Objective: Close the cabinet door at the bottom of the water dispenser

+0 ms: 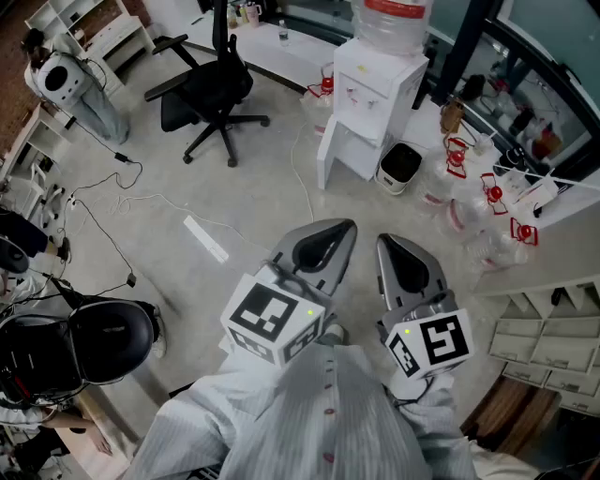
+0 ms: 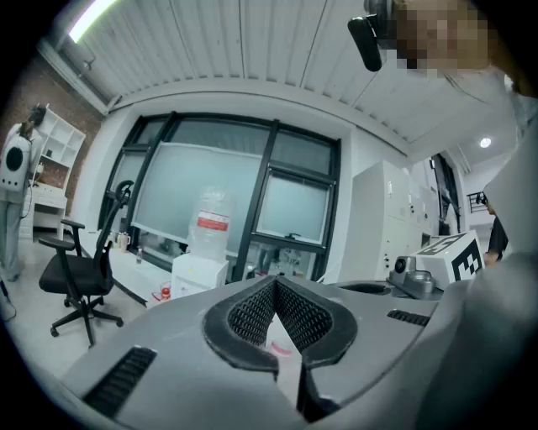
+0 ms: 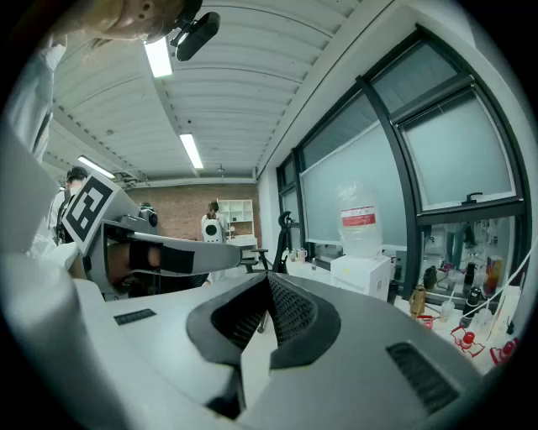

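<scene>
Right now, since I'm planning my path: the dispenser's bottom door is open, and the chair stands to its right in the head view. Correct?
Not quite. The chair stands to the left of the dispenser, as the head view shows. The bottom door is indeed open.

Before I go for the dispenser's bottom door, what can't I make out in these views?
- Cabinet door: head view, too small to show handle or hinge.
- Water dispenser base: left gripper view, hidden behind the left tongs; right gripper view, behind the right tongs.
- Water bottle top: head view, cut off by the upper edge.
</scene>
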Tool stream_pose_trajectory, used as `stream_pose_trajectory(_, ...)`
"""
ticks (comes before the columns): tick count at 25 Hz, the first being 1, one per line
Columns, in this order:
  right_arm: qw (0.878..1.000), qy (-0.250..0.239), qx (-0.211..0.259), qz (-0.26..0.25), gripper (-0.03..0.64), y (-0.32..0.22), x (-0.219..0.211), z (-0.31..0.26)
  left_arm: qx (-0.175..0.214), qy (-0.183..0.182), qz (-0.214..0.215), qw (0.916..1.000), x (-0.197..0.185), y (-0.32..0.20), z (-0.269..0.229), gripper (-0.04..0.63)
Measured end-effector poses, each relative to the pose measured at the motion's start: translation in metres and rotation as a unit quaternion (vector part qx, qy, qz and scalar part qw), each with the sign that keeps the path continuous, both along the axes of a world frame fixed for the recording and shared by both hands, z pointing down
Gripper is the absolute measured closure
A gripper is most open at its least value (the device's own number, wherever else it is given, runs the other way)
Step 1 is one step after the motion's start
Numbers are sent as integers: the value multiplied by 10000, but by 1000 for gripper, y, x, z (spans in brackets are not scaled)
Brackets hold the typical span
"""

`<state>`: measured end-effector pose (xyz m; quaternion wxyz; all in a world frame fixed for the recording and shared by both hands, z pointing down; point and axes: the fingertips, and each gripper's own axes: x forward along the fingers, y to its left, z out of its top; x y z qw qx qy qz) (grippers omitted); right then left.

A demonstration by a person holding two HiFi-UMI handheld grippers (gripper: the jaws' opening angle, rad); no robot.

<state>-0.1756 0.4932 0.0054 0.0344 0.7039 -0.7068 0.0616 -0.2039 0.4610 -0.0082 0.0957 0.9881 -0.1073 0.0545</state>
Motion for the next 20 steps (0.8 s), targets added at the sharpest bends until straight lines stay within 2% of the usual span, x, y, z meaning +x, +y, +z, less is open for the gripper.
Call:
stream_pose_trajectory(14, 9998, -104, 68, -122, 604, 17, 7, 6, -50, -5, -169, 9998, 3, 14, 6, 586)
stream_pose_trajectory(20, 9998, -148, -17, -124, 603, 10, 10, 14, -96, -31, -278, 9996, 2, 2, 11, 586)
